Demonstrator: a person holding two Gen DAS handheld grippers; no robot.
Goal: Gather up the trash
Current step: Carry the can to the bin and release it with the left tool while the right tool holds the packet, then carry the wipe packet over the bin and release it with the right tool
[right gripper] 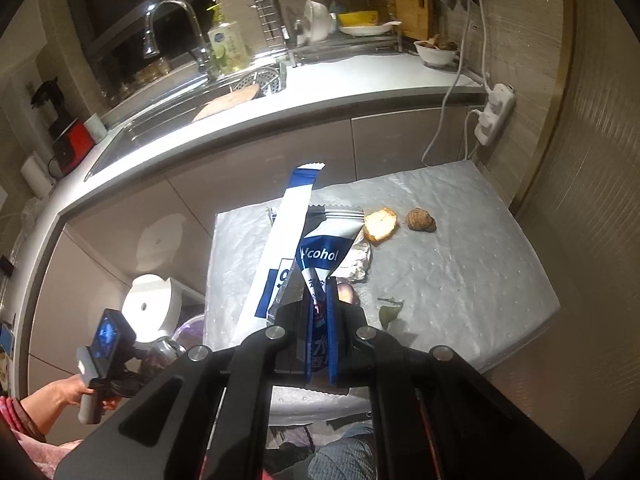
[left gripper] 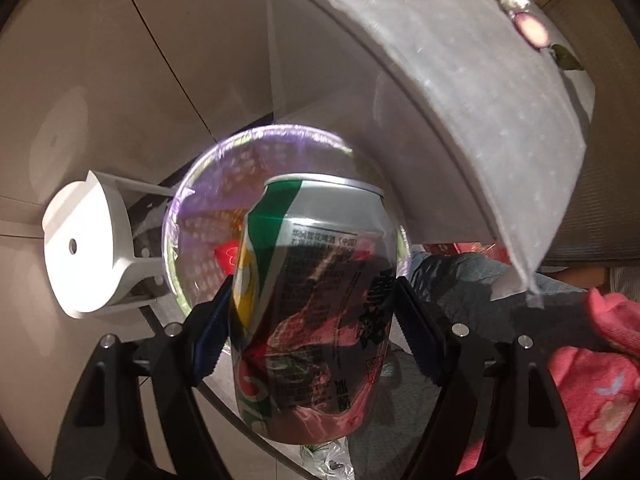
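Can (left gripper: pixel 312 312) clamped in left gripper (left gripper: pixel 312 332) above bin (left gripper: pixel 192 216); best centred before release. Wrapper (right gripper: pixel 316 264) pinched by right gripper (right gripper: pixel 320 344).

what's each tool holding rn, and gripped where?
Left tool: can, pads on its opposite side walls around mid-height. Right tool: shut on the alcohol wipe packet, pinched at its lower end.

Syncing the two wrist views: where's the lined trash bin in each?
Left wrist: trash bin centre-left, directly beyond the drink can that the left claw holds.
Right wrist: only a sliver of the bin's purple-lined rim at lower left, beside the table edge.
Shared landmark: the bin's raised white lid.
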